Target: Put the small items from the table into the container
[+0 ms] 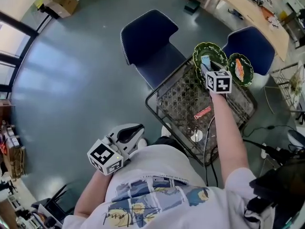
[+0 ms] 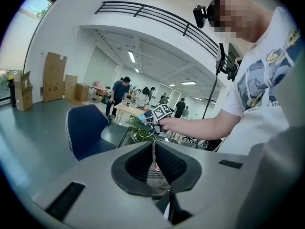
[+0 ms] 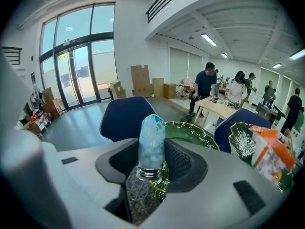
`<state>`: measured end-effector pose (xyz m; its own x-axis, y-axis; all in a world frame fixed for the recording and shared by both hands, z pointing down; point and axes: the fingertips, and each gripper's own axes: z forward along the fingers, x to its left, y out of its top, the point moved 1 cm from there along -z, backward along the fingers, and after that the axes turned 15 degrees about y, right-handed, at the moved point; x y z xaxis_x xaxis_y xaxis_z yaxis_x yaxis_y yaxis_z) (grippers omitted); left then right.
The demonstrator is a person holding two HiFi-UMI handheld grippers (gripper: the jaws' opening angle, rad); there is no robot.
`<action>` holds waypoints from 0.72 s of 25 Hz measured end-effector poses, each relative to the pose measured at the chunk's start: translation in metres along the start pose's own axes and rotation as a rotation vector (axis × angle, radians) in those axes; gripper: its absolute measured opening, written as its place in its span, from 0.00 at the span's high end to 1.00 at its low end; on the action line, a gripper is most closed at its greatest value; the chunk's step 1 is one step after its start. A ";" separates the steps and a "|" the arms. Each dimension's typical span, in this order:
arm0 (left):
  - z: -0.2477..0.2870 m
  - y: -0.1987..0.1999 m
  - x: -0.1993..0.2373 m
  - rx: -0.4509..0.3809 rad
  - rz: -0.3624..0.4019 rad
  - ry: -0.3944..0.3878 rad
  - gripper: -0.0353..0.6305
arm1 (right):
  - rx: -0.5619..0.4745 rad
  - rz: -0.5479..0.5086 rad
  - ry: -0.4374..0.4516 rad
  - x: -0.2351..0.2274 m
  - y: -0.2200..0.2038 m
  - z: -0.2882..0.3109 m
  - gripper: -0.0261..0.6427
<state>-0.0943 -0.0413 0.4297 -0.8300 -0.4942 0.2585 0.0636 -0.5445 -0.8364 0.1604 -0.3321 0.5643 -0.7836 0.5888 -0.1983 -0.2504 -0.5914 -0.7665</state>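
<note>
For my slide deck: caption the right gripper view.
Right gripper holds a pale blue packet before a green leaf-shaped dish.

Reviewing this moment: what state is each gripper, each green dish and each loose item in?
left gripper: shut, empty
right gripper: shut on blue packet, which stands upright between the jaws
left green dish: nothing seen resting in it
right green dish: holds an orange-and-white packet
red item: lying on the mesh table, not yet in a dish
white round item: lying on the mesh table
</note>
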 end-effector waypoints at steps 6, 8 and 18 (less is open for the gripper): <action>-0.009 0.002 0.010 0.006 -0.037 0.071 0.93 | 0.032 0.064 -0.052 -0.042 0.005 0.029 0.72; -0.011 0.000 0.012 0.007 -0.048 0.087 0.93 | 0.050 0.070 -0.075 -0.053 0.003 0.033 0.72; -0.010 -0.004 0.020 0.018 -0.066 0.122 0.93 | 0.092 0.086 -0.067 -0.066 -0.012 0.054 0.72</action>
<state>-0.1165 -0.0419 0.4331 -0.8940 -0.3711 0.2510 0.0158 -0.5861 -0.8101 0.1848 -0.3935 0.6193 -0.8399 0.4976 -0.2166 -0.2299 -0.6878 -0.6885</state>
